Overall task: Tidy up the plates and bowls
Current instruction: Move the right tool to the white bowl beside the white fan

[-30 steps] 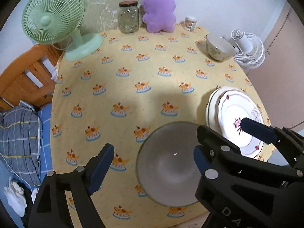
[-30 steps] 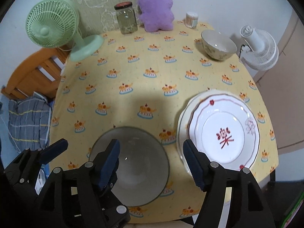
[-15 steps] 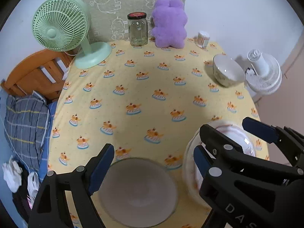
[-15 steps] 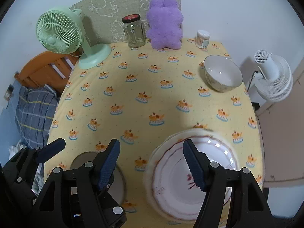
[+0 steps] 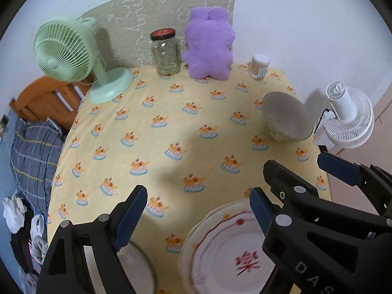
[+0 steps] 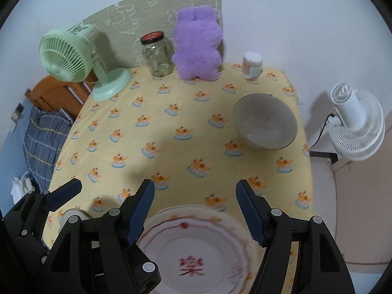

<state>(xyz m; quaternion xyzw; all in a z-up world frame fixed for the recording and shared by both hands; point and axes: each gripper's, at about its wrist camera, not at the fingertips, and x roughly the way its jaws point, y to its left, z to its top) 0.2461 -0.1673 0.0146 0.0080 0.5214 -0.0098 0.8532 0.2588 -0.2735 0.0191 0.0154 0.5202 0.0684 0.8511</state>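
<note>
A white plate with a red mark (image 6: 196,252) lies on top of another plate at the near edge of the round yellow table (image 6: 186,112); it also shows in the left wrist view (image 5: 227,257). A grey bowl (image 5: 139,269) sits at the near left, mostly hidden by my left gripper's finger; its rim shows in the right wrist view (image 6: 71,214). A white bowl (image 6: 265,126) stands at the far right, also in the left wrist view (image 5: 285,120). My left gripper (image 5: 198,214) and right gripper (image 6: 196,209) are both open and empty above the near edge.
At the back stand a green fan (image 6: 73,58), a glass jar (image 6: 158,54), a purple plush toy (image 6: 197,44) and a small container (image 6: 252,66). A white fan (image 6: 355,122) stands on the floor at the right. A wooden bed frame with bedding (image 6: 46,122) lies left.
Both grippers have tilted up and drawn back, so the near bowl and plates slid to the bottom of the views and the far bowl came closer to the middle. Both stayed open.
</note>
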